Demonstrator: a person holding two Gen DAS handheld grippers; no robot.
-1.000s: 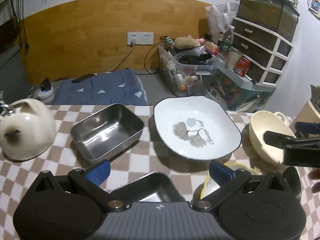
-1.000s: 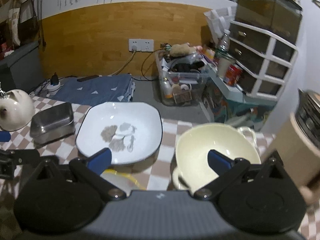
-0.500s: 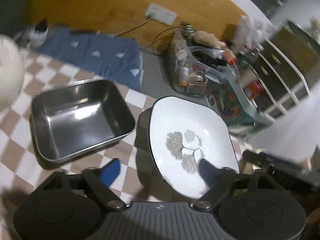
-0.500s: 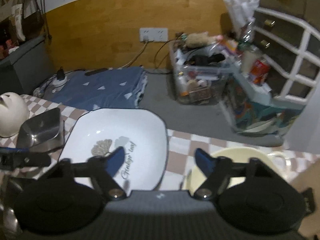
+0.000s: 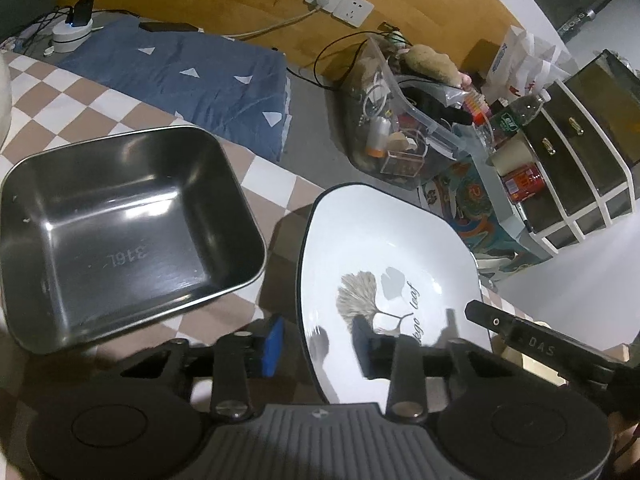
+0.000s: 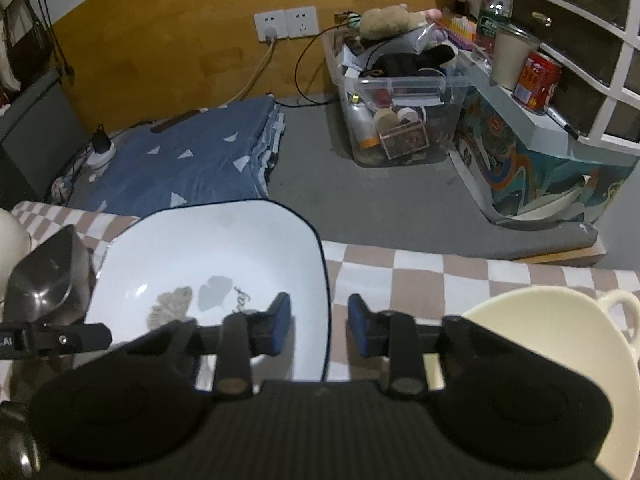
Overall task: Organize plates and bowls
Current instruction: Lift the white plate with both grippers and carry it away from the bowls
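Observation:
A white square plate (image 5: 384,248) with a dark rim and a leaf print lies on the checked tablecloth. My left gripper (image 5: 320,344) straddles its left rim, jaws closing, with the pads still clear of the rim. My right gripper (image 6: 319,324) straddles the right rim of the same plate (image 6: 208,260), jaws also closing, and a gap shows on both sides. A steel rectangular tray (image 5: 120,220) sits left of the plate. A cream bowl (image 6: 540,344) with a handle sits to the plate's right.
The table's far edge runs just behind the plate; beyond it are a blue folded cloth (image 6: 192,156), a clear box of clutter (image 6: 400,116) and a drawer unit (image 6: 580,40). A white teapot (image 6: 10,236) stands at the far left.
Both grippers have dropped and moved in over the plate from opposite sides. Their jaws have narrowed from wide open to a small gap around the plate's rims.

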